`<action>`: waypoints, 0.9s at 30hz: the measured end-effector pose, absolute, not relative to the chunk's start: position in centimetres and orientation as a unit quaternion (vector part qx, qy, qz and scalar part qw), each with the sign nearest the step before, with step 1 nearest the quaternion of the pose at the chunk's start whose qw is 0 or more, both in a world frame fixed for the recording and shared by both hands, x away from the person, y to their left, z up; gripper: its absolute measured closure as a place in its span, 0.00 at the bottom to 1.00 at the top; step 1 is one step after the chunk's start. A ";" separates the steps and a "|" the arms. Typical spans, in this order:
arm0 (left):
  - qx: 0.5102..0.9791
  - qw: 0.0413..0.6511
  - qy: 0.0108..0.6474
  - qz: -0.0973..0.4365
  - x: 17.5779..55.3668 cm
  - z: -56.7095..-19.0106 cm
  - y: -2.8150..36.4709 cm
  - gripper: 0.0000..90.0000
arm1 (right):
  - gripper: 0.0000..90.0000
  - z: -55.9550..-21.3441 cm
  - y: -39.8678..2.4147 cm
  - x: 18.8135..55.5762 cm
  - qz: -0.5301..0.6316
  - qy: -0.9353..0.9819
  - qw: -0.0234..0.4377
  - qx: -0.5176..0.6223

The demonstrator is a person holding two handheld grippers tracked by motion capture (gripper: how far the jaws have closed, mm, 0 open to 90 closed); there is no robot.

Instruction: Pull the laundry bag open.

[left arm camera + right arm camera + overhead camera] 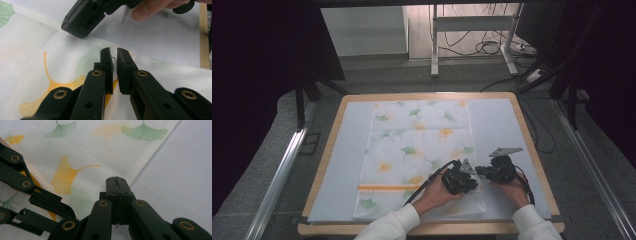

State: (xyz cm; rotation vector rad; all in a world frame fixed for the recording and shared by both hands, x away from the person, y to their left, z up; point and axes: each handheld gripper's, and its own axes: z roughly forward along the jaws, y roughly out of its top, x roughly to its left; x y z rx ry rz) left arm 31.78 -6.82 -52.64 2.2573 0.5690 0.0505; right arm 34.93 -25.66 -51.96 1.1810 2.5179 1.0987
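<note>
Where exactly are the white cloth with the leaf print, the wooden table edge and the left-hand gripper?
White cloth with green and orange leaf print (412,145): high view, its middle.
Light wooden table edge (323,165): high view, left rim.
Left black gripper (113,56): left gripper view, between its fingertips.

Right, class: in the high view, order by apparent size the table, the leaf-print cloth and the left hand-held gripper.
1. table
2. leaf-print cloth
3. left hand-held gripper
The gaps are plain, so nearness doesn't blur the ranking.

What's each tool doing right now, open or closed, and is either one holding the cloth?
Left tool: nearly closed, a slim gap left, pinching a fold of the leaf-print cloth.
Right tool: shut tight on the cloth's edge.
</note>
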 end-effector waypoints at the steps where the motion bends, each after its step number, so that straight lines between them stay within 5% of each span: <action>1: 0.891 0.395 0.224 0.019 31.8 -52.6 -6.8 0.94 | 0.99 -51.7 -25.9 34.7 0.370 0.836 0.080 0.398; 12: 0.893 0.392 0.221 0.018 32.0 -52.6 -6.9 0.94 | 0.99 -50.1 -28.6 29.2 0.394 0.822 0.072 0.405; 27: 0.899 0.381 0.214 0.028 31.7 -52.5 -7.0 0.95 | 1.00 -51.8 -26.2 29.1 0.349 0.843 0.006 0.408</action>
